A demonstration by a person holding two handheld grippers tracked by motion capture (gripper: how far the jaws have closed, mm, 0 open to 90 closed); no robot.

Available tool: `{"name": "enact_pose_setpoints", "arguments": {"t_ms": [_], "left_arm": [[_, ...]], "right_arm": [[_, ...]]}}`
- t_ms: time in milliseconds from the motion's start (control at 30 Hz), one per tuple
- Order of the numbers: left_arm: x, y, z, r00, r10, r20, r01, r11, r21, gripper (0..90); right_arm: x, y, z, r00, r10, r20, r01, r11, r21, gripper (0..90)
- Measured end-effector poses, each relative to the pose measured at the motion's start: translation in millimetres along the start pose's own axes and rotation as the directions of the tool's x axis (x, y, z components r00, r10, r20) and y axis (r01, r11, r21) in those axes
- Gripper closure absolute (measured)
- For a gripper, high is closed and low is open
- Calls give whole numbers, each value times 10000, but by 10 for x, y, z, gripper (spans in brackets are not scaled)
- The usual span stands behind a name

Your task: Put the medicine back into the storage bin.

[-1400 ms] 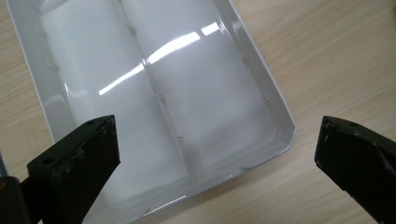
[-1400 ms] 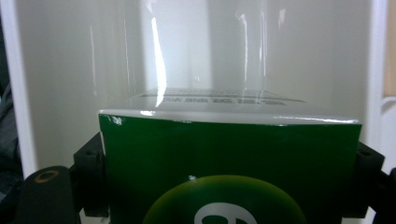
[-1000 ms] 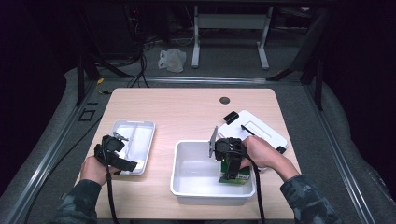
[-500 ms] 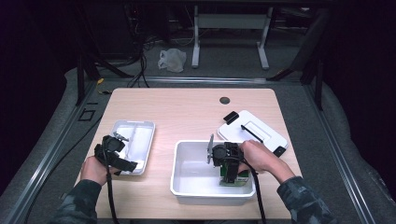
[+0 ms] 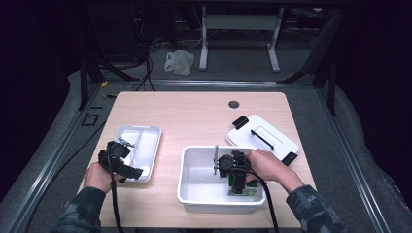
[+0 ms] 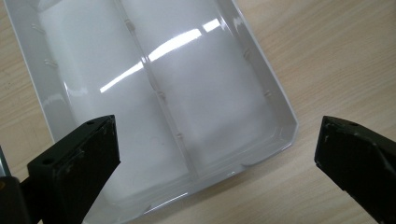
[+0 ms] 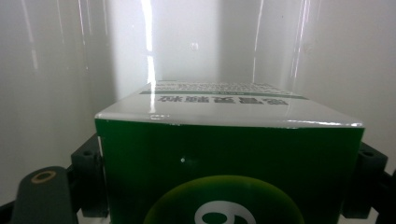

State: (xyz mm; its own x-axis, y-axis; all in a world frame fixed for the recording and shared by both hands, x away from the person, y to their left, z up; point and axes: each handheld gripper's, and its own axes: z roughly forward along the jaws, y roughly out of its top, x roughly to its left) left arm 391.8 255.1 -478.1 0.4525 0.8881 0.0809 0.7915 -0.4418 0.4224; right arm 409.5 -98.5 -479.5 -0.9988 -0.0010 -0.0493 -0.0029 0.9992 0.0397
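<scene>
My right gripper clamps the green box low in the bin, lower right of the high view; releasing crooked could tip it. Left gripper gapes, empty.

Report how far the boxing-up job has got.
Done: the lid is off, lying on the table beside the white bin. In hand: the right claw grips a green box down inside the bin. Left: releasing it, probably refitting the lid. The left claw hangs open over the divided tray.
</scene>
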Motion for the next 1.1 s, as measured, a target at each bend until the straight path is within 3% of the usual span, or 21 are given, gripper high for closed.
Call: {"name": "enact_pose_setpoints", "arguments": {"t_ms": [767,1000,1100], "left_arm": [[-35,3,17,9999,132,2,-132,9998,172,0],[-37,4,25,9999,147,-29,-146,9996,236,0],[-32,3,18,9999,101,-40,-100,9997,208,0]], "right_arm": [[-6,57,68,9998,96,-164,-84,9977,676,134],[-17,40,50,9997,155,-177,-142,9974,702,116],[-33,17,-6,9992,372,-127,-366,9984,428,68]]}}
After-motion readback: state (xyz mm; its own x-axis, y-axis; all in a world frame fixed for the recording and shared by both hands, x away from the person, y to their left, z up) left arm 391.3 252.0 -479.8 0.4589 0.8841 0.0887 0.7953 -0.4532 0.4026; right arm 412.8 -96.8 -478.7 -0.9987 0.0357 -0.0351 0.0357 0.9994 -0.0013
